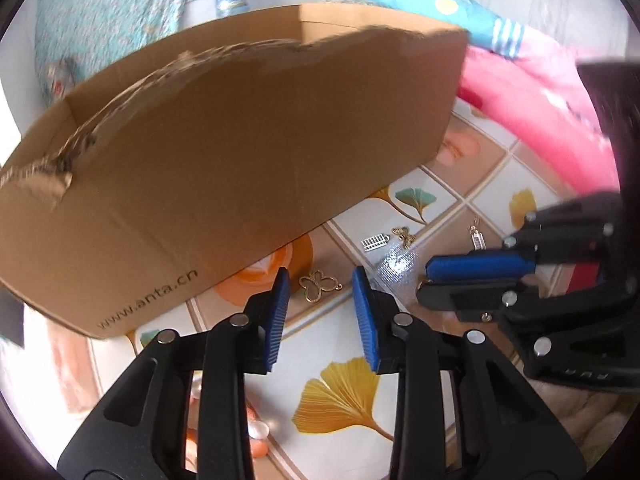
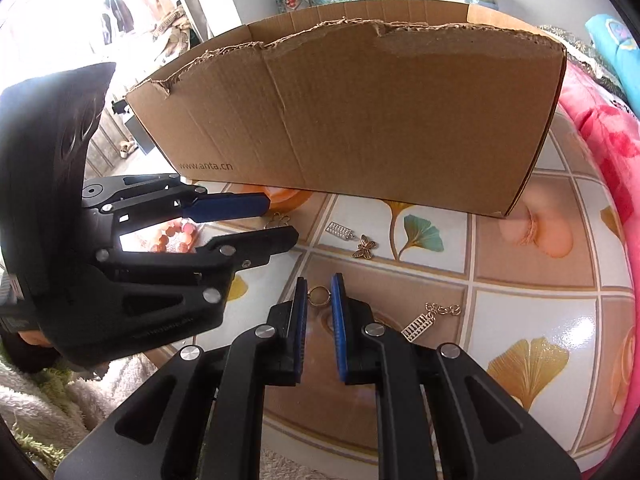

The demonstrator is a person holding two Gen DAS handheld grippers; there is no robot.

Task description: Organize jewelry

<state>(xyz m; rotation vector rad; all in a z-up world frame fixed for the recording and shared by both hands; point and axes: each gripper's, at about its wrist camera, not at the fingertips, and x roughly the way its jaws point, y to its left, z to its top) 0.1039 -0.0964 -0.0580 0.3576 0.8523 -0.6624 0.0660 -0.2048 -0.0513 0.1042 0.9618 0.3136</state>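
Observation:
An open cardboard box (image 1: 240, 152) stands on the tiled table; it also shows in the right wrist view (image 2: 360, 120). My left gripper (image 1: 320, 280) is open, with a gold outline butterfly charm (image 1: 318, 285) lying on the table between its fingertips. My right gripper (image 2: 319, 290) is narrowly open around a small gold ring (image 2: 319, 295); the pads do not clearly touch it. It also shows in the left wrist view (image 1: 428, 280). Loose on the table lie a silver abacus charm (image 2: 340, 231), a bronze butterfly (image 2: 365, 246) and a silver abacus charm on a chain (image 2: 424, 320).
The table carries a leaf-patterned tile cloth (image 2: 520, 360). A pink bead bracelet (image 2: 176, 236) lies at left behind the left gripper (image 2: 256, 220). Pink and blue fabric (image 1: 540, 92) crowds the right side. A fluffy towel (image 2: 60, 400) lies at the near left edge.

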